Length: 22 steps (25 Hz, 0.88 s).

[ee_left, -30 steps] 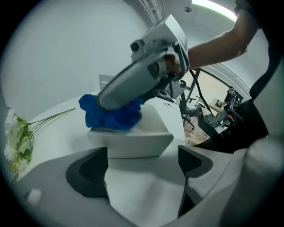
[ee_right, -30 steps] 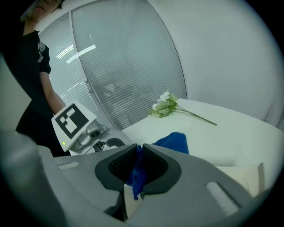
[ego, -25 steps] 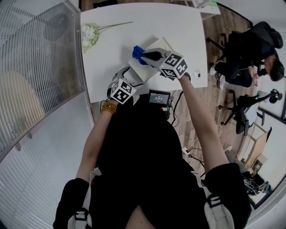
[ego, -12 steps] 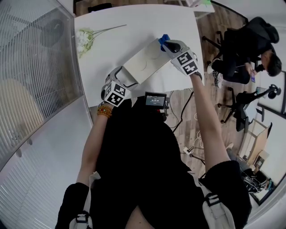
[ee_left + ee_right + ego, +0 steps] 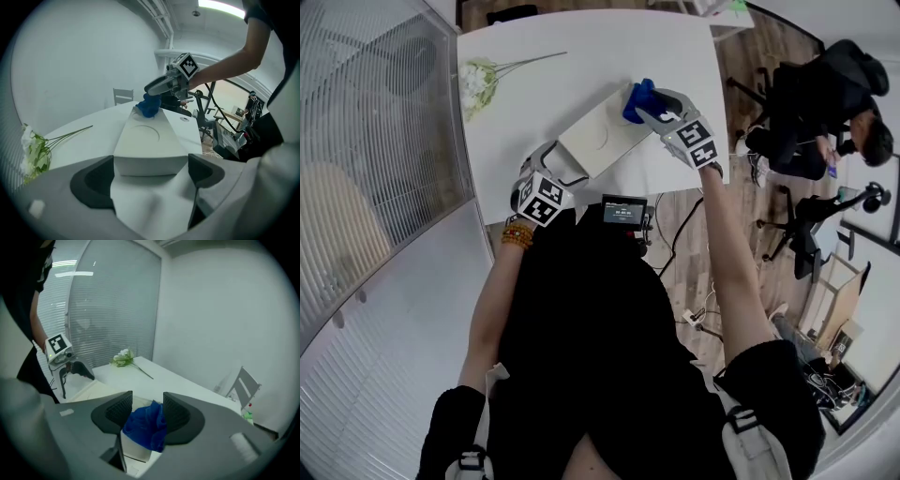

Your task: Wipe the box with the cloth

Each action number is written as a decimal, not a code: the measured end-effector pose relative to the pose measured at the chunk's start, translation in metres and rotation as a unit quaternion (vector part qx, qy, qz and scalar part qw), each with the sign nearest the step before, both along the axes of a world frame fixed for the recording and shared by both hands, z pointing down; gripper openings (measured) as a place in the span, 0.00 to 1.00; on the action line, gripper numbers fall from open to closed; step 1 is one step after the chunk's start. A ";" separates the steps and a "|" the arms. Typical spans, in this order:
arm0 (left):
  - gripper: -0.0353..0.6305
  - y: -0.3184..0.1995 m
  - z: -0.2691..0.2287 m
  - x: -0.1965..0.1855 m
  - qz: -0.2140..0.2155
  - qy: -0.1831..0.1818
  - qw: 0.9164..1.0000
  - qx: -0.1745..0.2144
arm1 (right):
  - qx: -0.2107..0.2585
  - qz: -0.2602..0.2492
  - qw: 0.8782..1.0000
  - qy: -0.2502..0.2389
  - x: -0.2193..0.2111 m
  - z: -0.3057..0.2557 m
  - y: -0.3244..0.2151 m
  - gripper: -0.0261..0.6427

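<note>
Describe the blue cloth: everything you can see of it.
The blue cloth is a small, soft-looking fabric rag, crumpled into a loose wad with folds. It sits on the far top end of the white box and seems to hang slightly over its edge. It lies between the jaws of the right gripper, which have just been opening, so it looks loosely flanked rather than pinched. Nothing else touches it.

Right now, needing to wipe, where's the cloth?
Head view, right: the cloth lies on the box's far end, between the right gripper's jaws, which have just been opening.
</note>
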State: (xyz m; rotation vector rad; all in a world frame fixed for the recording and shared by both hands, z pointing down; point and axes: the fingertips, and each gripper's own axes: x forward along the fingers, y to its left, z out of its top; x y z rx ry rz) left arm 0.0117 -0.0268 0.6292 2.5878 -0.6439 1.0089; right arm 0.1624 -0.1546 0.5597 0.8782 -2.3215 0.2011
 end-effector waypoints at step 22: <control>0.97 -0.008 -0.008 0.011 0.017 -0.012 1.000 -0.007 | -0.343 0.106 0.899 -0.250 0.048 0.085 -0.023 0.47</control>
